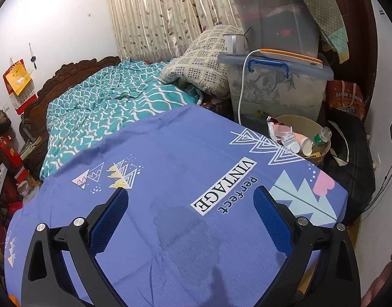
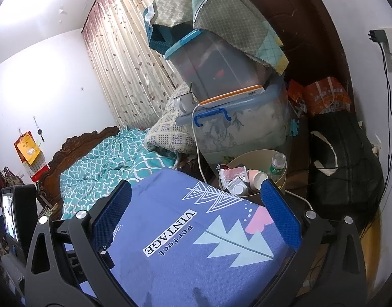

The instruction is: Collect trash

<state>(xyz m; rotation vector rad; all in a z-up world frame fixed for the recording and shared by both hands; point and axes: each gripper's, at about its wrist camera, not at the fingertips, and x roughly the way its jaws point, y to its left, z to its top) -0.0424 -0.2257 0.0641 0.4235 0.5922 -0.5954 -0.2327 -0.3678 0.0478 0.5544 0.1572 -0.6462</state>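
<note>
The left gripper (image 1: 189, 193) has a black plastic frame with two arms that splay toward 10 and 2 o'clock, each pierced by a triangular cut-out; its fingers (image 1: 111, 212) carry blue, finely dimpled pads. Four round silver screws sit at the arm joints. The right gripper (image 2: 196, 186) is built the same: black frame, blue textured pads (image 2: 279, 215), silver screw heads, triangular openings near 8 and 4 o'clock

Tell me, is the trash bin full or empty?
Nearly full. The bin holds a plastic bottle, a paper cup and small cartons, piled up to its rim.
</note>
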